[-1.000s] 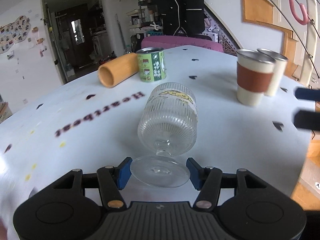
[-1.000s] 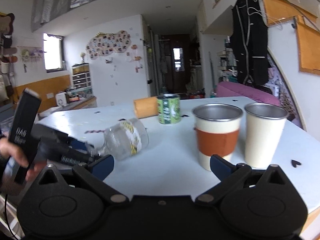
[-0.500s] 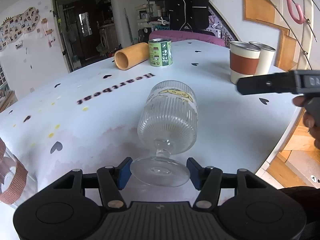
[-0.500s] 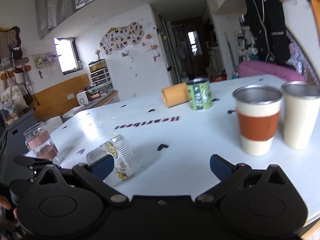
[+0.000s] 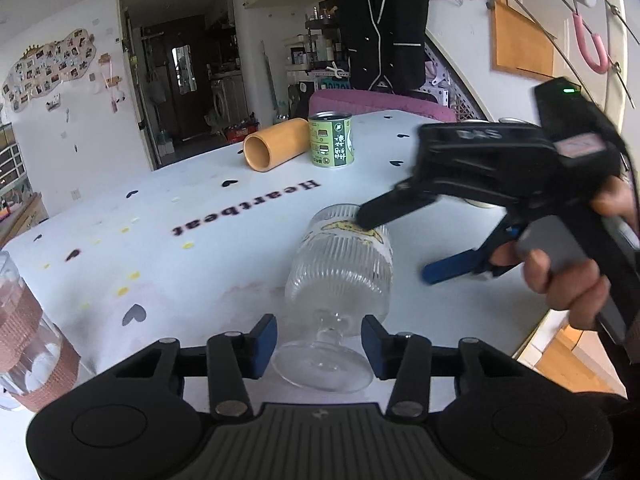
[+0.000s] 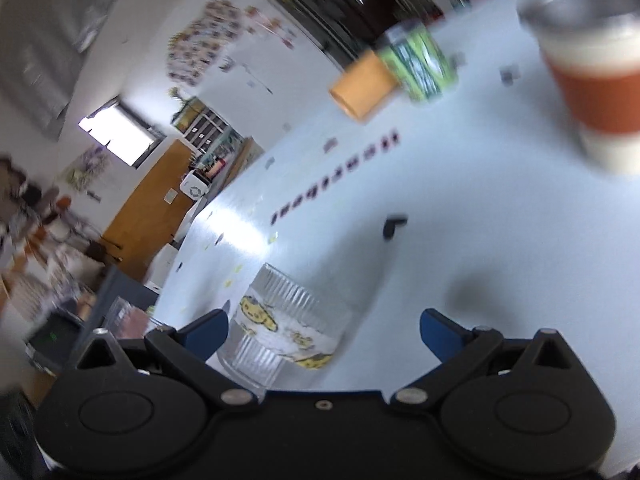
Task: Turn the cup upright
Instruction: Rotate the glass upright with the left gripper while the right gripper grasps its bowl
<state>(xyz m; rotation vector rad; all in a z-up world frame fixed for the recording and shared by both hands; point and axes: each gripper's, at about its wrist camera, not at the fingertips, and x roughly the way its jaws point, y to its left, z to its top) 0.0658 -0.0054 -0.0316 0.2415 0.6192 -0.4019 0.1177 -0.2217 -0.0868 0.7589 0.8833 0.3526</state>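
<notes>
Right gripper (image 5: 394,248) has swung over the cup (image 5: 340,276), jaws apart; left gripper (image 5: 318,346) jaws apart beside its foot, cup's axis pointing away.

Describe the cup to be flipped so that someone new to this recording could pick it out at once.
On the white table printed "Heartbeat", look at the near edge, just ahead of the left gripper. The cup lies on its side there, foot toward the camera and between the jaws. It alone is clear ribbed glass with a stem and a yellow cartoon band; the can stands upright and the orange tube is opaque.
</notes>
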